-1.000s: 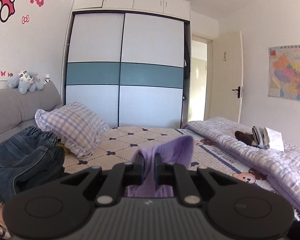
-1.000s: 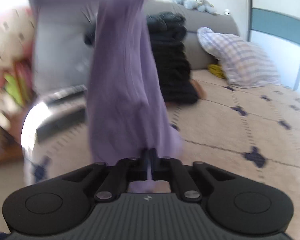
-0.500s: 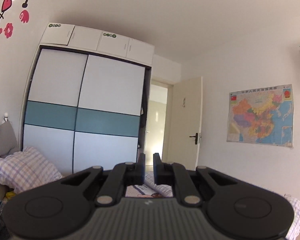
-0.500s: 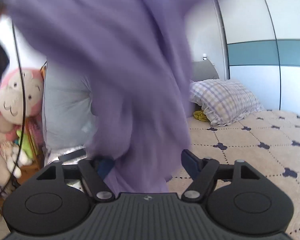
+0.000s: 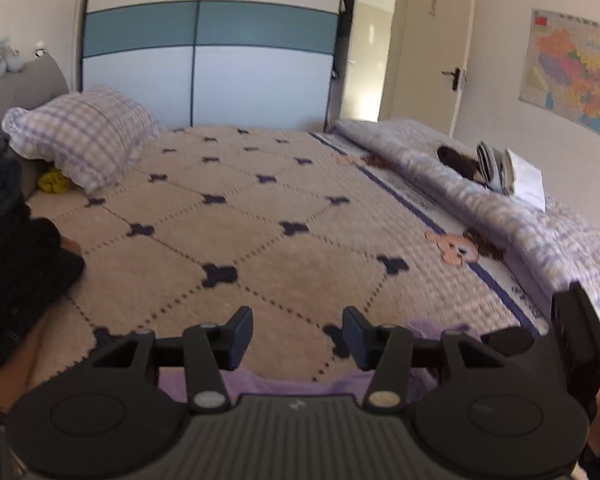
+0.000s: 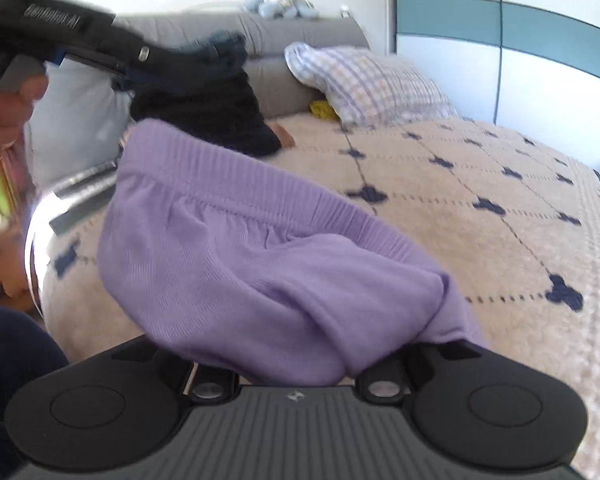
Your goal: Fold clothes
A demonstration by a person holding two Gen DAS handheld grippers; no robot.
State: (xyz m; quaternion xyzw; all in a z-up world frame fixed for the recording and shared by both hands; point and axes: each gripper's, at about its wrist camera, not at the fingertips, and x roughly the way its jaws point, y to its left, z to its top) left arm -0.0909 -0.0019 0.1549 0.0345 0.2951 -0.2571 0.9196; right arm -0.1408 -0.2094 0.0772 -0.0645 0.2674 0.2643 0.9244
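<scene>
Opening left claw (image 5: 297, 334), nothing between | right claw closing, purple garment (image 6: 268, 264) covering jaws

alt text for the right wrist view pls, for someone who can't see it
A purple knit garment with a ribbed waistband lies bunched on a beige quilted bed, draped over the closing right gripper and hiding its fingertips. The left gripper hovers at upper left, with a plaid pillow and dark folded clothes behind.

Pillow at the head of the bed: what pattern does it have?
The soft pillow has a purple-and-white check, clearest in the left wrist view.
</scene>
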